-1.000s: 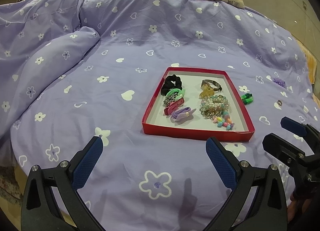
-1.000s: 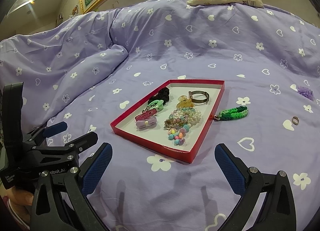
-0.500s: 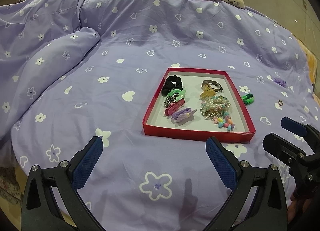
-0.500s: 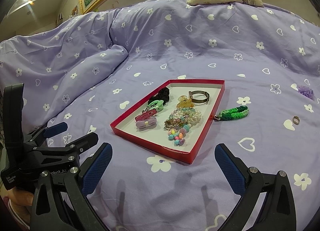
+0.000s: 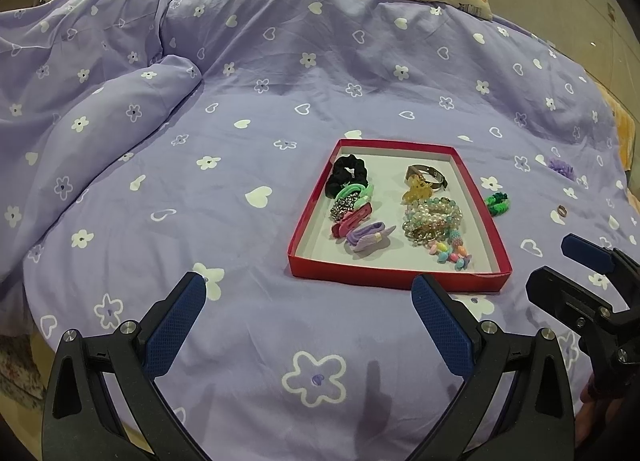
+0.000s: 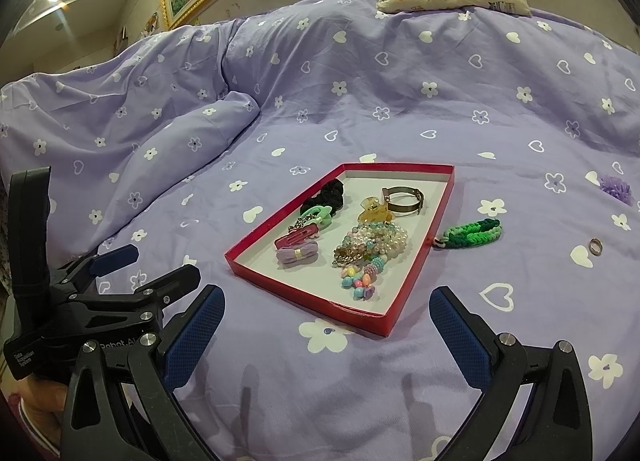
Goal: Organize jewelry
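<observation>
The left gripper (image 5: 308, 297) and right gripper (image 6: 326, 301) are both hovering spread wide, gripping nothing. The red tray (image 6: 416, 273) of jewelry is lying just ahead of both jaw gaps. A green braided bracelet (image 6: 474, 233), a ring (image 6: 595, 247) and a purple scrunchie (image 6: 616, 188) are lying outside it, ahead-right of the right jaws.

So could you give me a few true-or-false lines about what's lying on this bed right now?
1. The green bracelet lies inside the red tray. False: it lies on the bedspread beside it.
2. A black scrunchie is in the tray. True.
3. The right tongs grip a ring. False: they are open and empty; the ring lies on the bedspread.
4. The left tongs are open. True.
</observation>
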Demonstrator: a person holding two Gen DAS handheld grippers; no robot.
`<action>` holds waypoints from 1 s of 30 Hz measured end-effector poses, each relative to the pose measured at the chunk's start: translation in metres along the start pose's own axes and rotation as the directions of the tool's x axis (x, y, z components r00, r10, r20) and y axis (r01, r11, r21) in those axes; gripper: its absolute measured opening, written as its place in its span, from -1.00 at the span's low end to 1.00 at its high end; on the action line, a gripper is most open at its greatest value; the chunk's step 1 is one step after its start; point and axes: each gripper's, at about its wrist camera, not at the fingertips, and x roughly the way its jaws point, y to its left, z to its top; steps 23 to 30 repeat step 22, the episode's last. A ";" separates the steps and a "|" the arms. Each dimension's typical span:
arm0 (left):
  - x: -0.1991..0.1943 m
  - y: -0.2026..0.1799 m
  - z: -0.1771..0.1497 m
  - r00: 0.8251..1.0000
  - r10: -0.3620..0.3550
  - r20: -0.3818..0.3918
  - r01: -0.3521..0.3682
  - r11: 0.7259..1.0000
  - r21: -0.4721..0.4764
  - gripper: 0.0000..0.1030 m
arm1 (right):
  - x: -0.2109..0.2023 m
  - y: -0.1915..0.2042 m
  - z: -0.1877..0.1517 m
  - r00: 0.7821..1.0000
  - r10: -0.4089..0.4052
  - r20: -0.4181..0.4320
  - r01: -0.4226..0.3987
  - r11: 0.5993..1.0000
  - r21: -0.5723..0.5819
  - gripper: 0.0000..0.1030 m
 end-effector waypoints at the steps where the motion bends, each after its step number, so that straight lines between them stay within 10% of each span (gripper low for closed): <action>1: 0.000 0.000 0.001 1.000 0.000 0.000 0.000 1.000 -0.001 1.00 | 0.000 0.000 0.000 1.000 -0.001 0.000 0.001 1.000 0.001 1.00; 30: 0.007 0.002 0.017 1.000 0.000 -0.015 0.000 1.000 0.000 1.00 | 0.008 -0.002 0.007 1.000 0.006 -0.017 -0.006 1.000 0.012 1.00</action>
